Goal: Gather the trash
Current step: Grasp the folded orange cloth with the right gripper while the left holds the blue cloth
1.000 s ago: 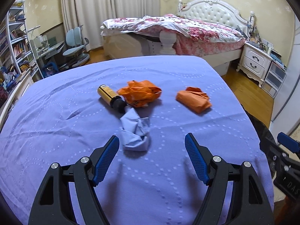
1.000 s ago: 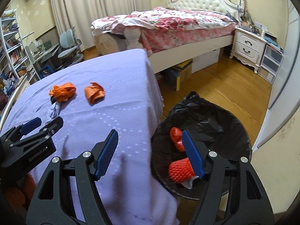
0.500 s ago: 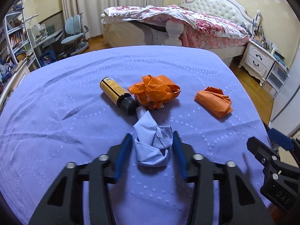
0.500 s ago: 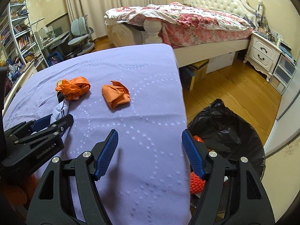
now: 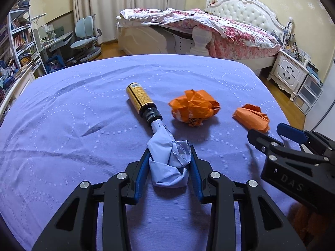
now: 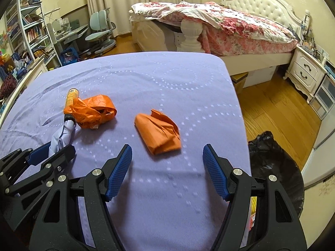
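A table draped in a lavender cloth (image 5: 62,125) is filling most of both wrist views, with a bed (image 5: 219,31) standing beyond it. A bin lined with a black bag (image 6: 272,163) is sitting on the wooden floor just off the table's right edge, seen only in the right wrist view. The left gripper (image 5: 168,167) is reaching down over the near part of the cloth; its jaws have just been closing and its blue pads are now pressing on both sides of a crumpled light-blue paper wad (image 5: 167,163), which is lying on the cloth. The right gripper (image 6: 167,171) is hovering over the cloth to the right of the left one, its fingers standing wide with nothing between them. A large crumpled orange wrapper (image 5: 194,107) is resting near the middle of the table, and a smaller folded orange wrapper (image 6: 159,135) is lying to its right, just ahead of the right gripper's open fingers. A small amber bottle with a black cap (image 5: 142,102) is lying on its side beside the large wrapper, its cap end touching the far tip of the blue wad.
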A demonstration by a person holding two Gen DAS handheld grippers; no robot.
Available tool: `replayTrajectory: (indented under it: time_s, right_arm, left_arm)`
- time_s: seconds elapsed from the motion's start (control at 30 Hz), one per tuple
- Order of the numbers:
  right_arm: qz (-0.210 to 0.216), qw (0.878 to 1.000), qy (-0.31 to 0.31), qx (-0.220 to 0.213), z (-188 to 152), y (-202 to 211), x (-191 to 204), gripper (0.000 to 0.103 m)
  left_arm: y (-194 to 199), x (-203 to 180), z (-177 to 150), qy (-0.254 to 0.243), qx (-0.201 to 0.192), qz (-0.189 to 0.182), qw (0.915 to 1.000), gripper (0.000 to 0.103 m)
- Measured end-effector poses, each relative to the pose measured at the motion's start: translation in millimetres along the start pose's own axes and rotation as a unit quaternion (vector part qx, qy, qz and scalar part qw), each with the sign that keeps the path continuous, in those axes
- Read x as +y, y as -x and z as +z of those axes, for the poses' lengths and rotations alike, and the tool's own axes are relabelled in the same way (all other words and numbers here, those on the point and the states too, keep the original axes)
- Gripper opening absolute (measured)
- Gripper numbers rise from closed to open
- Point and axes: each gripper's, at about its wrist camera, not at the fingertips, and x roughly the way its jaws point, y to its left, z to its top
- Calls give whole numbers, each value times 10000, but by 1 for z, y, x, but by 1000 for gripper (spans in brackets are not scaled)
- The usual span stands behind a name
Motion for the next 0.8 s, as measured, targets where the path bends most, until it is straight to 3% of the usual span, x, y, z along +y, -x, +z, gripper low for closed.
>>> replayTrajectory:
  time_s: [0.13,0.3,0.37,0.8]
  right_arm:
    - [-20,9999,144,63,7,-9,10,68]
    - [-162,9992,347,57,7,-10,20,43]
    - [-160,9990,405,54,6,-9,22,39]
    - [-33,9994,331,45,-12,9,27,38]
  left_arm:
    - [-3,8,1,89,40,-6,10000,37]
    - [-2,7,1,75,23,-36,10000,37]
    - [-2,8,1,96,23,-51,9999,37]
    - [3,11,-4,84,-14,-50,10000,37]
